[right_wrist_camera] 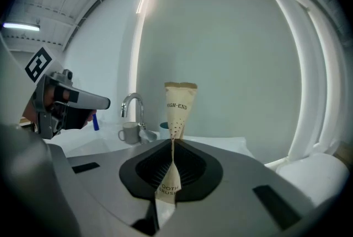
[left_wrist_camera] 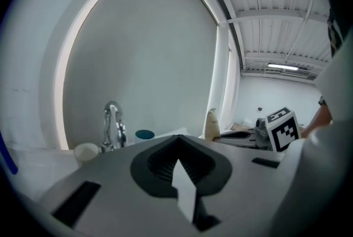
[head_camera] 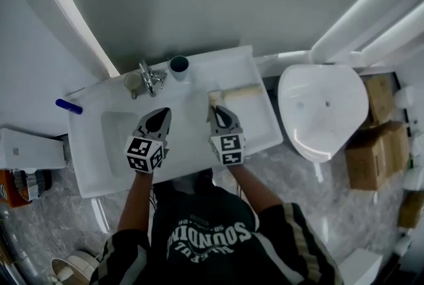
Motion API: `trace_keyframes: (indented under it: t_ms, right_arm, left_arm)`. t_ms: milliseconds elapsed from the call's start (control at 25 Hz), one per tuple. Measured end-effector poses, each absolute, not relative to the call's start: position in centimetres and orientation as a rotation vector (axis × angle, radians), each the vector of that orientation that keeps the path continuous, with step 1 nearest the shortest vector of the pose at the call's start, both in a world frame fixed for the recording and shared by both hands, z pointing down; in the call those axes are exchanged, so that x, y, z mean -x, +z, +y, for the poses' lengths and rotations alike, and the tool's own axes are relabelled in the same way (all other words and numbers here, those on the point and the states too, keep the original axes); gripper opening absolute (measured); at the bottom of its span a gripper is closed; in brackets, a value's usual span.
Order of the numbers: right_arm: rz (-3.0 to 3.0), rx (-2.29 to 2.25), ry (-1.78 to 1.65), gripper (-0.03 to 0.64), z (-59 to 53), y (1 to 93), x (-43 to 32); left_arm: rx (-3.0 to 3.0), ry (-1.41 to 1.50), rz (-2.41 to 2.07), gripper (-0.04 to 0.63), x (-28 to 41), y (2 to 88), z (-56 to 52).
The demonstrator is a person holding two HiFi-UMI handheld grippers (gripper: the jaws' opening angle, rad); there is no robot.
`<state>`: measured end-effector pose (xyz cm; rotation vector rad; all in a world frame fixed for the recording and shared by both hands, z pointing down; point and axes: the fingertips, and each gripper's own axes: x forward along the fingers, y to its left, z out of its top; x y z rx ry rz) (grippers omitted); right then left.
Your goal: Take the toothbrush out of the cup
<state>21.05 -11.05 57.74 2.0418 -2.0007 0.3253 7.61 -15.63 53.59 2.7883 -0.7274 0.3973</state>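
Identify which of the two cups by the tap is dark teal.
The teal cup stands right of the tap in the head view; the other cup, left of the tap, is cream.

The toothbrush packet (right_wrist_camera: 177, 112) stands upright, pinched between the closed jaws of the right hand-held gripper (head_camera: 216, 111), its top end past the tips. The left hand-held gripper (head_camera: 161, 114), jaws together, is just left of it; both are above the tabletop (head_camera: 192, 139). The basin (head_camera: 118, 132) lies left of the left one. Behind that gripper stands the faucet (head_camera: 148, 77), a mug (head_camera: 132, 83) to its left and the cup (head_camera: 179, 65) to its right. The toilet (head_camera: 322, 111) is right of the right gripper, with cardboard boxes (head_camera: 368, 152) beyond.
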Motion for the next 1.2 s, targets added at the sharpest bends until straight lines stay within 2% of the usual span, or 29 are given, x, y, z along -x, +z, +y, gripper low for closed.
trace_keyframes:
  t_ms: [240,480,1200]
  right_arm:
    - [-1.846,-2.126,0.343,0.011,-7.8,58.8,-29.9]
    - [-1.724,-2.117,0.433,0.011,-4.8,61.7,-35.9]
    - [-1.581,-1.798,0.761,0.011,-6.7,71.6,-39.2]
  left_arm:
    - [-2.808,0.397,-0.625,-0.002,-13.5,54.2,-14.5]
    - [-2.803,0.415,-0.586,-0.002,-16.3,55.1,-14.3]
    - [-2.740,0.452,-0.704,-0.002,-15.2,56.2,-16.0]
